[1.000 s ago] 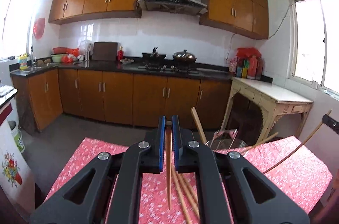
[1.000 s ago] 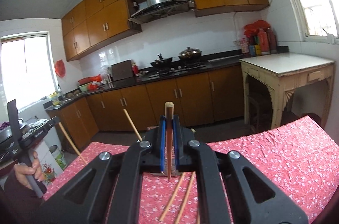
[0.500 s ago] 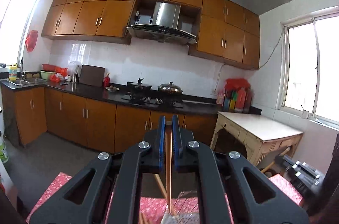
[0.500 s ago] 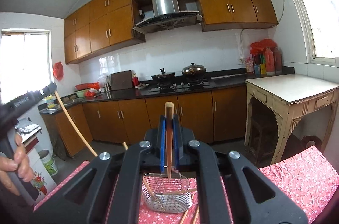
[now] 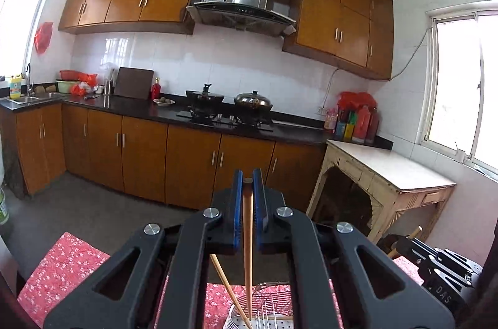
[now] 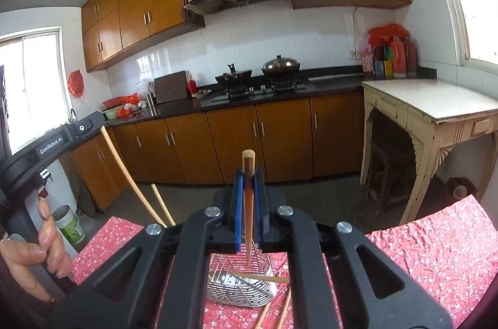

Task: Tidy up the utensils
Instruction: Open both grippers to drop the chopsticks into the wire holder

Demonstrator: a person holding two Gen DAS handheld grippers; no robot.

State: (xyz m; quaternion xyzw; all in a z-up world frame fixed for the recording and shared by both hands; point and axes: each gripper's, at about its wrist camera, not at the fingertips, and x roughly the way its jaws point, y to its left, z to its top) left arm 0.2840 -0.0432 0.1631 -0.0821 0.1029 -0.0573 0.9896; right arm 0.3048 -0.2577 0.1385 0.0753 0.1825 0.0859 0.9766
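Note:
My left gripper is shut on a wooden chopstick that hangs point-down into a metal wire utensil basket below; another chopstick leans in the basket. My right gripper is shut on a second wooden chopstick, held upright with its tip just above the basket on the red floral tablecloth. The left gripper and its chopstick show at the left of the right wrist view. The right gripper body shows at the lower right of the left wrist view.
Loose chopsticks lie on the cloth in front of the basket, one across its rim. Beyond the table are wooden kitchen cabinets, a stove with pots and a cream side table at the right.
Both grippers have lifted and tilted up from the table with their chopsticks. They now hold them upright over the basket, which has come under the fingers.

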